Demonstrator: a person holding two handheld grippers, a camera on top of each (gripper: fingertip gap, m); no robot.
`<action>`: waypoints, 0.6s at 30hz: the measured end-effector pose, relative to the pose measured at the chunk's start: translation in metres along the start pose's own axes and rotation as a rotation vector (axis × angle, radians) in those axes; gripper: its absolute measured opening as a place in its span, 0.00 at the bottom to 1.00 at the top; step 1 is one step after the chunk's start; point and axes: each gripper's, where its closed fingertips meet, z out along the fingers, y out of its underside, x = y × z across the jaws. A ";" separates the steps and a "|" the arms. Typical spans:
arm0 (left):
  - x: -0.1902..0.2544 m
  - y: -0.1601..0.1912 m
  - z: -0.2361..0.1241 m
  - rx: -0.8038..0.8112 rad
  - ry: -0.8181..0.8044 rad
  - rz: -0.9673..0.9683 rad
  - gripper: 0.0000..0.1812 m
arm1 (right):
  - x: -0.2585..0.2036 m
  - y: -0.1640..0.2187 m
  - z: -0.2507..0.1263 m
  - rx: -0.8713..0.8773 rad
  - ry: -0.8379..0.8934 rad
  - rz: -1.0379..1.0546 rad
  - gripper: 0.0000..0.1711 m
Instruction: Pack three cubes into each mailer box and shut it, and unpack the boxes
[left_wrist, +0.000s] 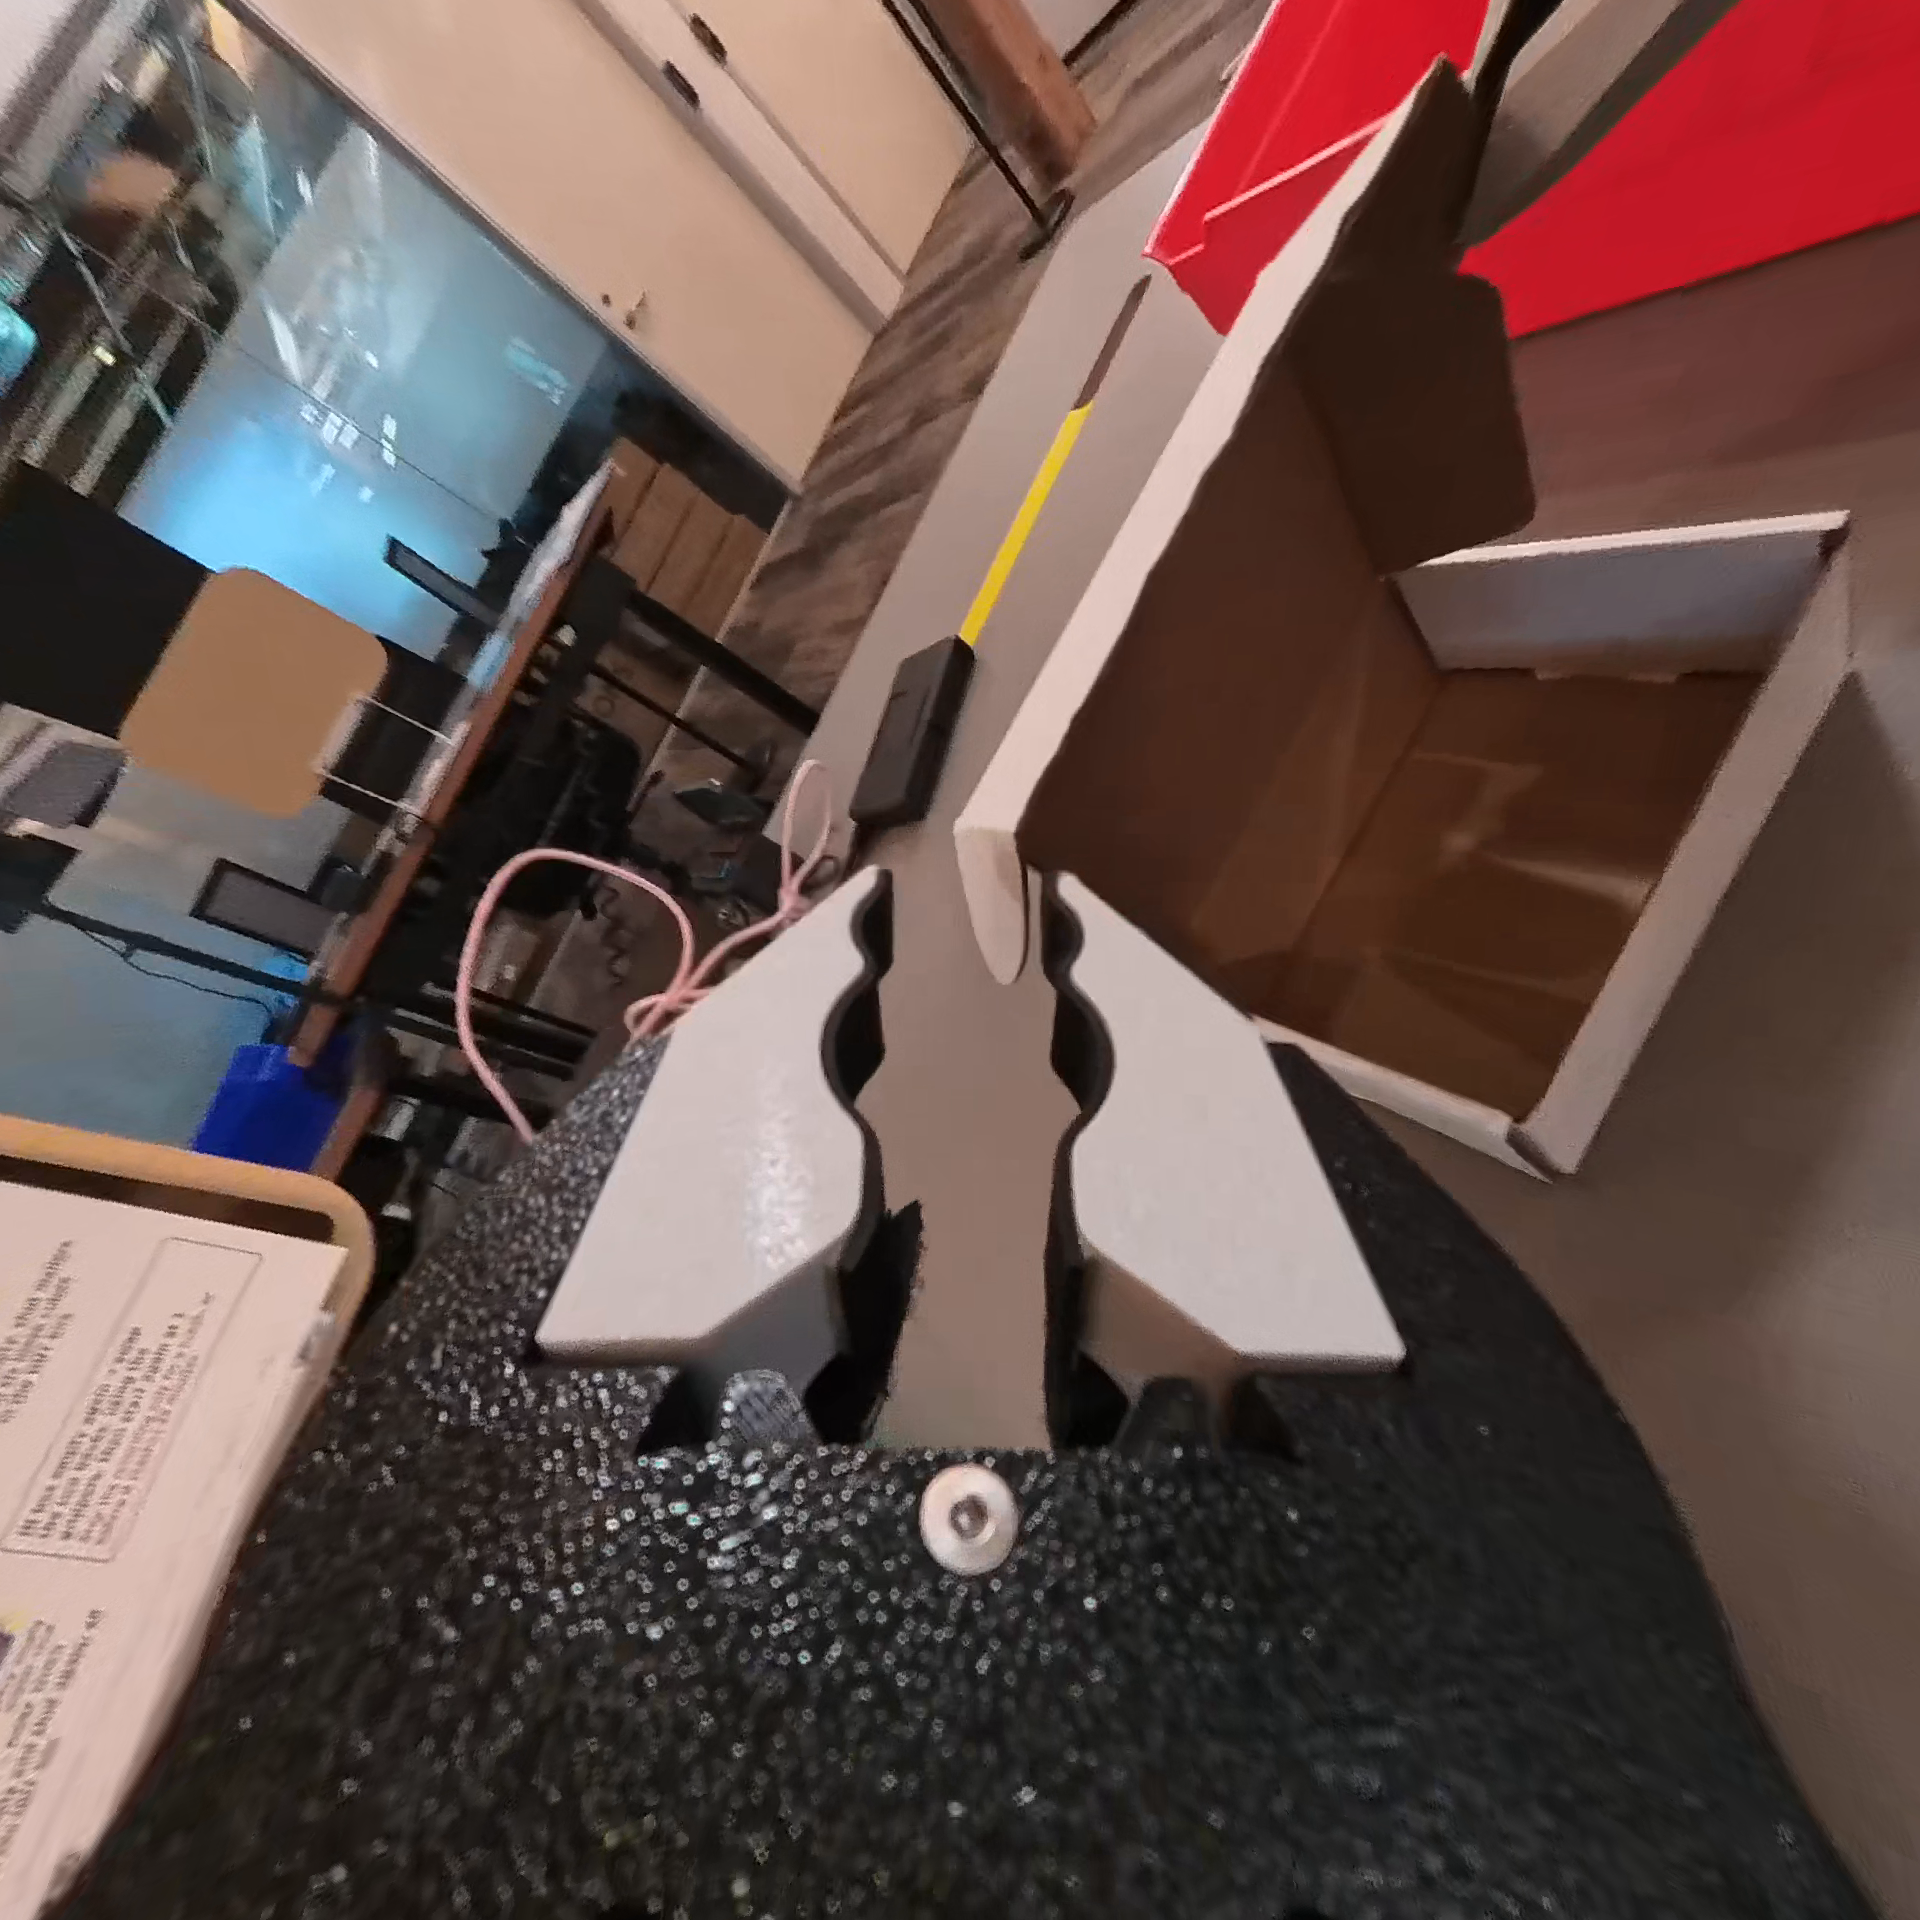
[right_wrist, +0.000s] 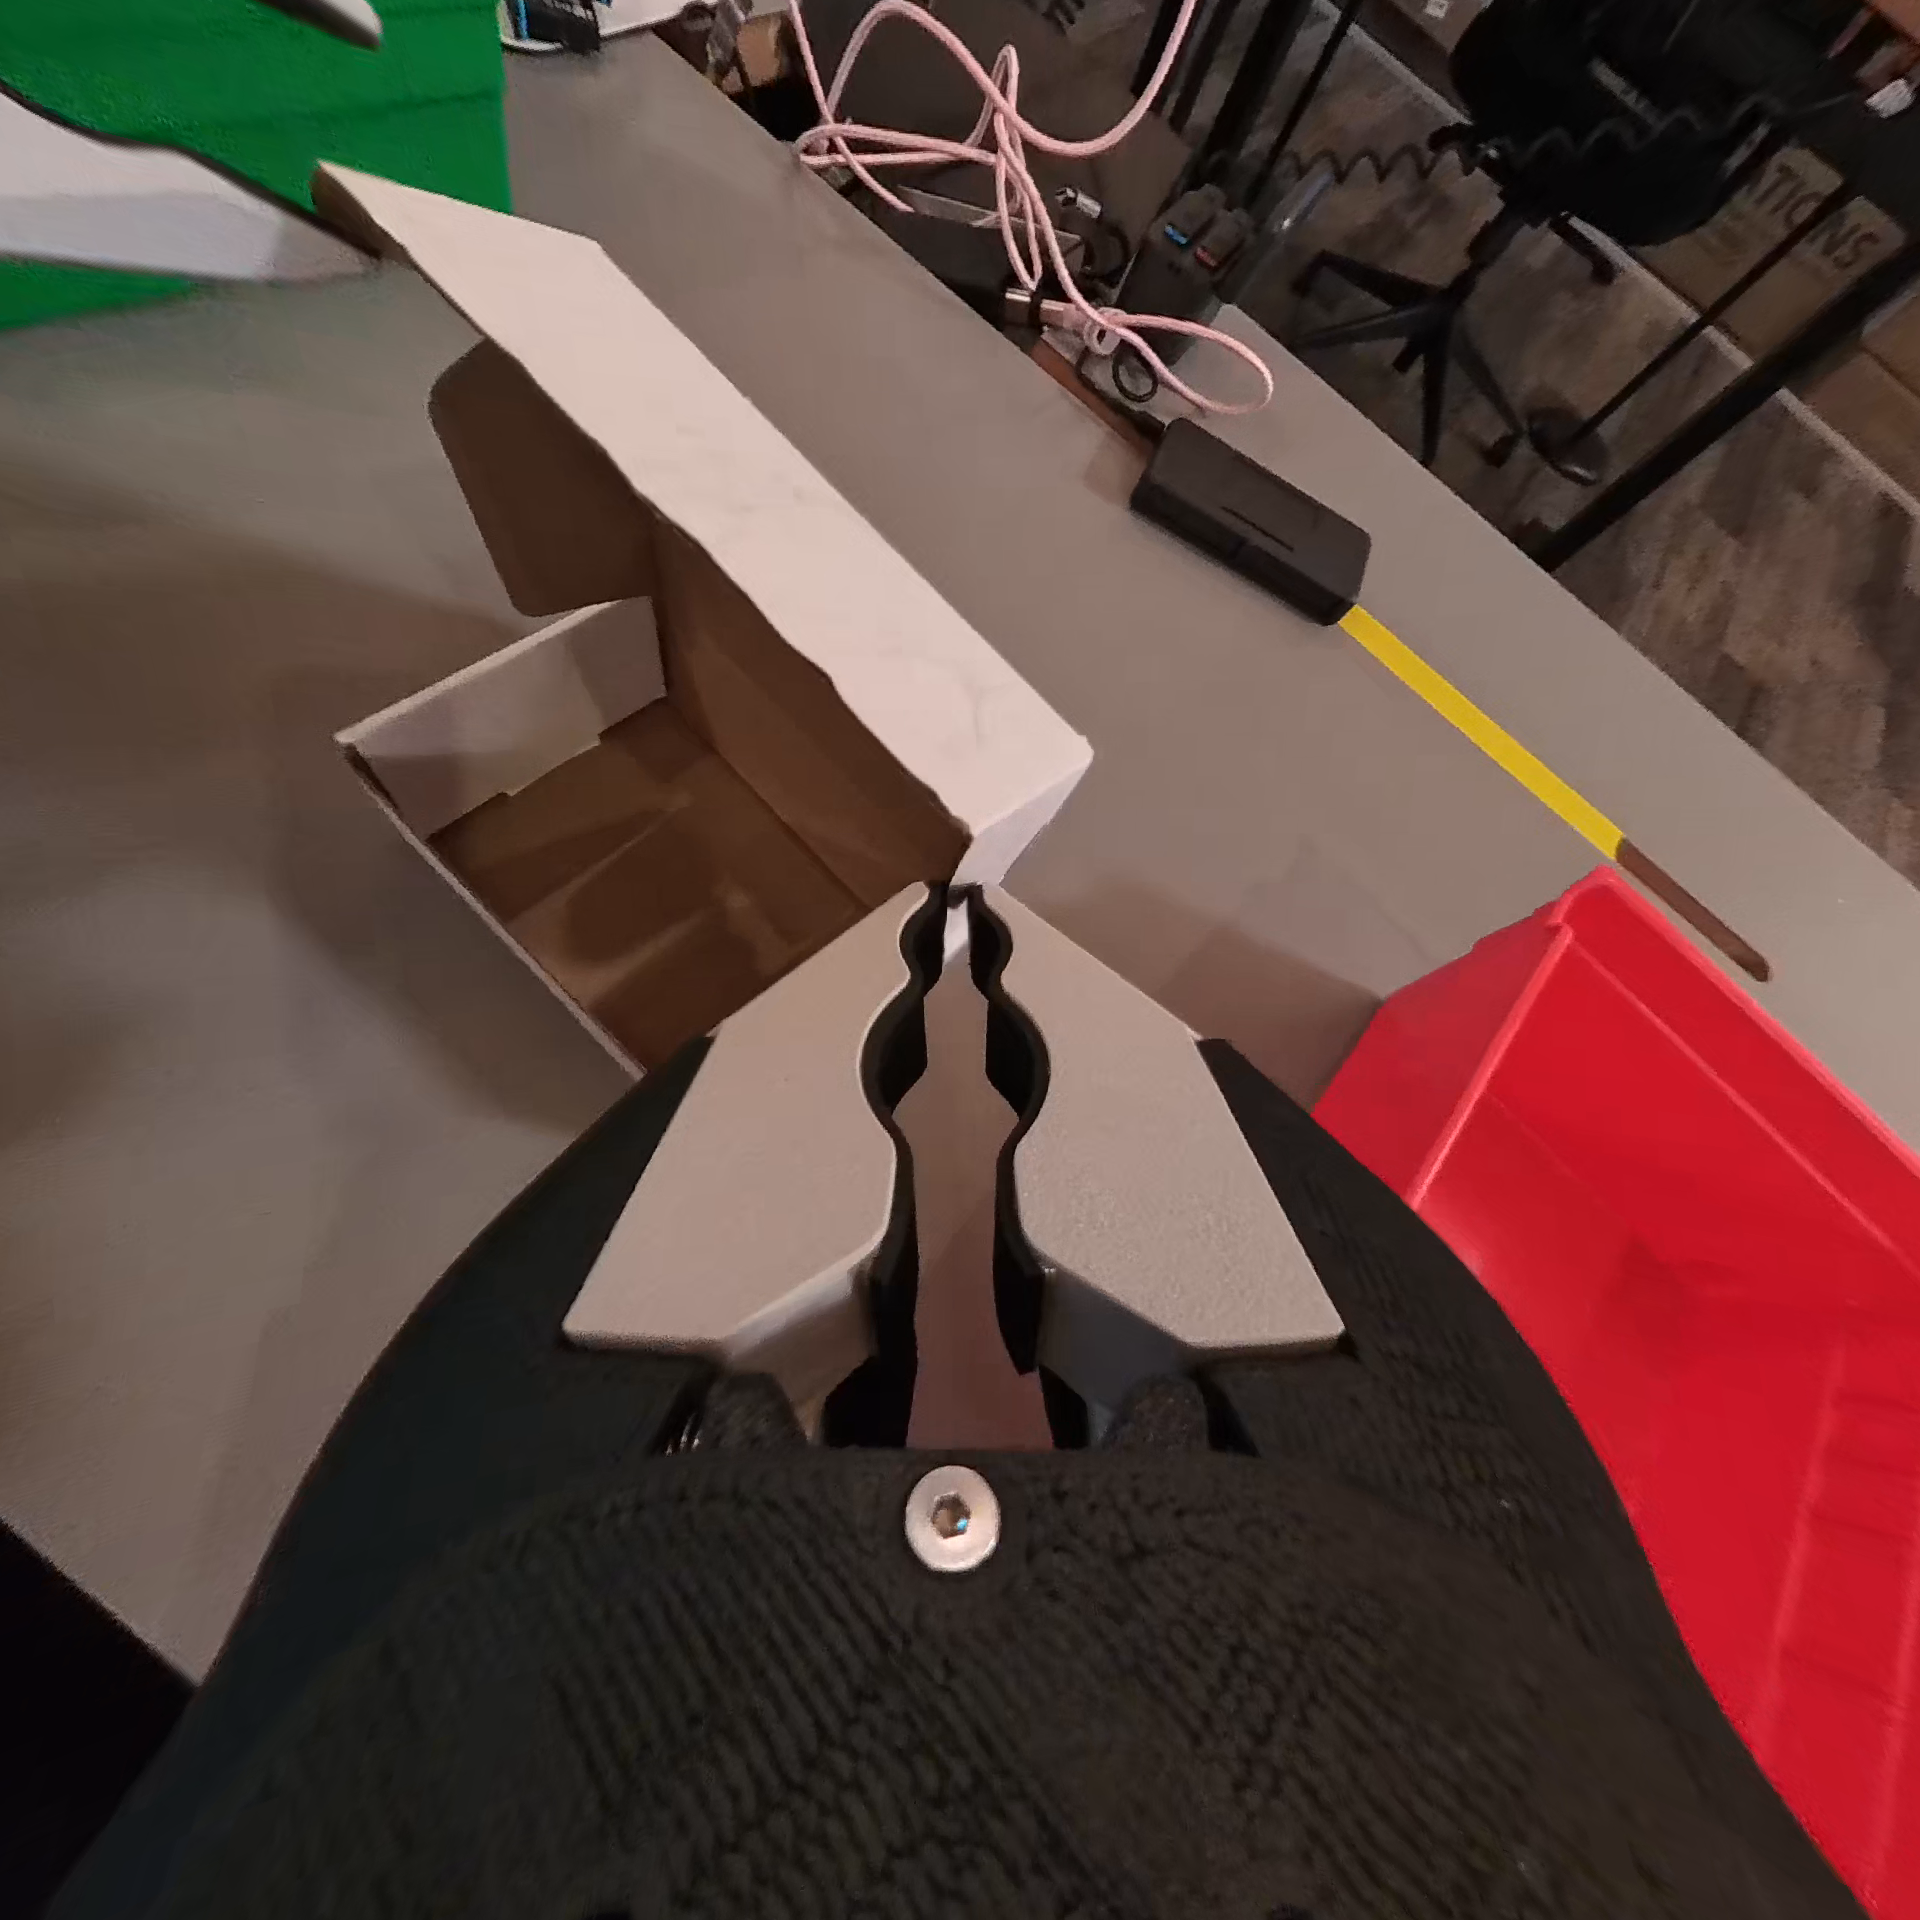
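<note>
Right gripper (right_wrist: 958, 902) at an open mailer box (right_wrist: 644, 831)
Fingertips nearly closed, pinching the lid's near corner; red bin (right_wrist: 1662, 1299) at four o'clock

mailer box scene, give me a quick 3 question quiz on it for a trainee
1. True or false: the mailer box holds three cubes.
2. Which gripper pinches the box's lid flap: left or right?
3. What colour is the bin beside the right gripper: A green, B red, C blue?

Key:
1. False: it is open and empty.
2. Right; the left gripper has its jaws apart, holding nothing.
3. B.
</note>
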 end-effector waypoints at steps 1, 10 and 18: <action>0.002 0.003 0.002 -0.015 0.012 -0.018 0.15 | -0.002 0.001 0.000 0.002 -0.009 0.006 0.01; 0.007 0.003 0.001 -0.061 0.028 -0.235 0.01 | -0.012 -0.001 -0.006 0.030 -0.046 0.088 0.01; 0.019 0.000 -0.014 -0.106 0.088 -0.479 0.02 | -0.026 0.001 -0.014 0.038 -0.044 0.159 0.00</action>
